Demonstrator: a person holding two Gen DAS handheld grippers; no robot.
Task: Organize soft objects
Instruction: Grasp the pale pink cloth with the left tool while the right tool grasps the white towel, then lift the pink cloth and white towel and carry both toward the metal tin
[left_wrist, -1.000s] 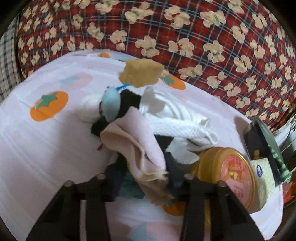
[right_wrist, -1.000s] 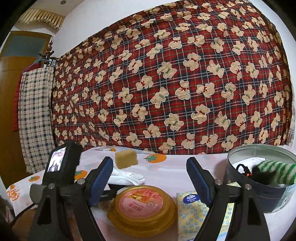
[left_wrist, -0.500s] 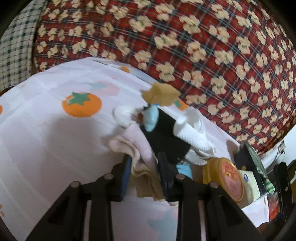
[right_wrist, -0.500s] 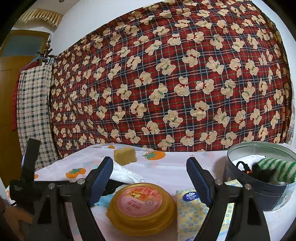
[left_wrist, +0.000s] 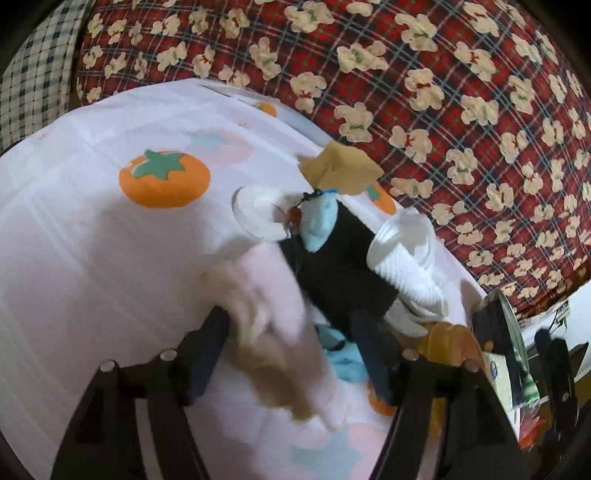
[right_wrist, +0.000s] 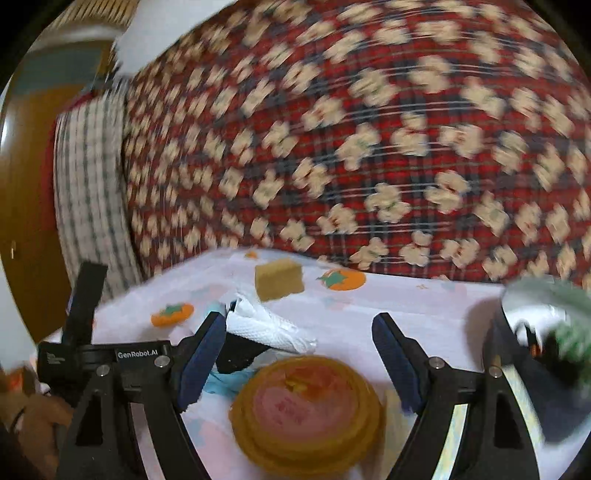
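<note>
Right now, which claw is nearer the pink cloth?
Left. The left claw has its open fingers on either side of the blurred pink cloth. The right claw is open over the round yellow lid, off to the pile's side.

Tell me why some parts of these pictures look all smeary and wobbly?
In the left wrist view only the pink cloth between the open left gripper fingers is smeared, while the black sock stays sharp; in the right wrist view nearly everything is streaked, the plaid teddy-bear blanket and metal tin most; both fisheye views bend straight edges.
</note>
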